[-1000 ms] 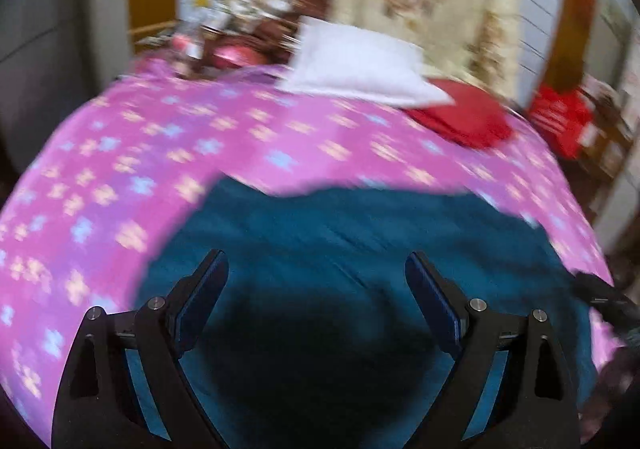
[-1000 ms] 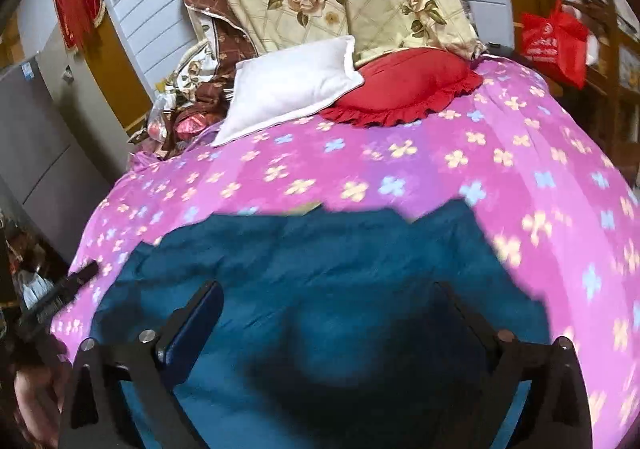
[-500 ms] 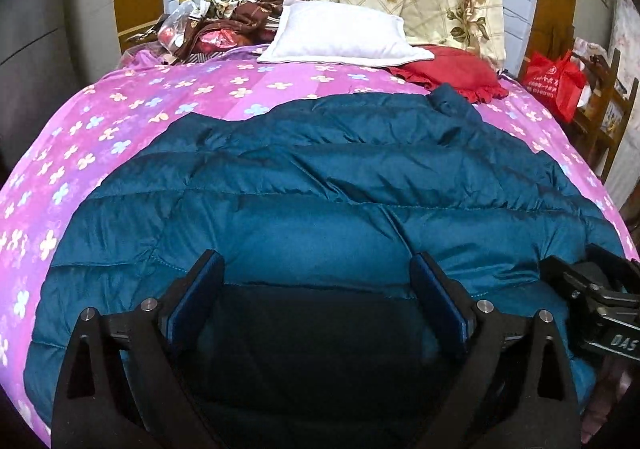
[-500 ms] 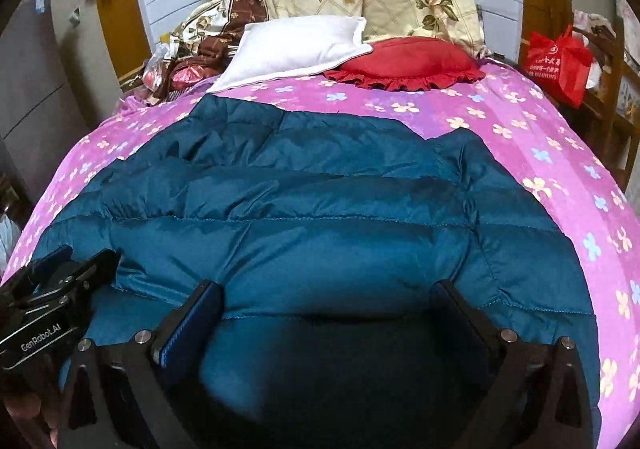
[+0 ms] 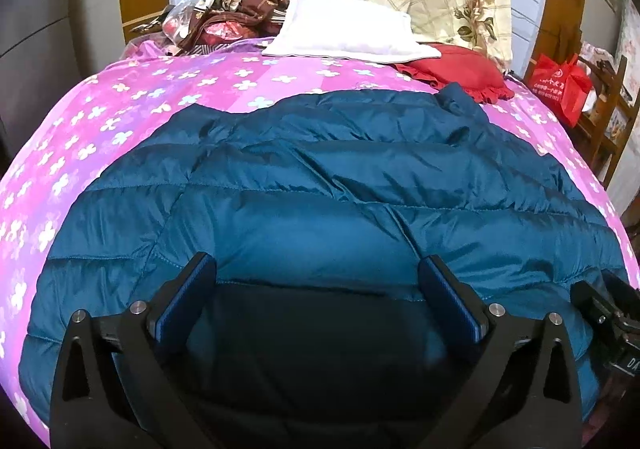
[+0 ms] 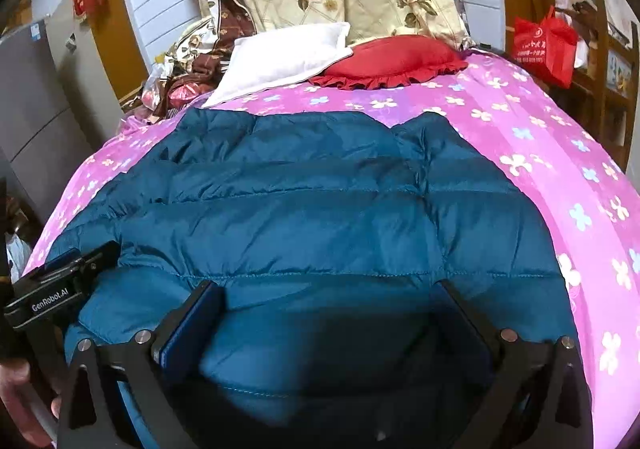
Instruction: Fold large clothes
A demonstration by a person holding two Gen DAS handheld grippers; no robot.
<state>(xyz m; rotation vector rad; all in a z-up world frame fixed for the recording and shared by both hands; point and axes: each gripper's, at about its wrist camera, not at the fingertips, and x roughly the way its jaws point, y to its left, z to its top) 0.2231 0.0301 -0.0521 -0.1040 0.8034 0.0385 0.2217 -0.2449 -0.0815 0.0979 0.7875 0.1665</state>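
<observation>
Pink flowered bedding covers the bed, with bare sheet along both sides. On it a teal quilted jacket lies flat, long axis running from the near edge toward the white pillow and red cushion. Left gripper has just been opening; right gripper fingers also stand apart, pinching nothing.
</observation>
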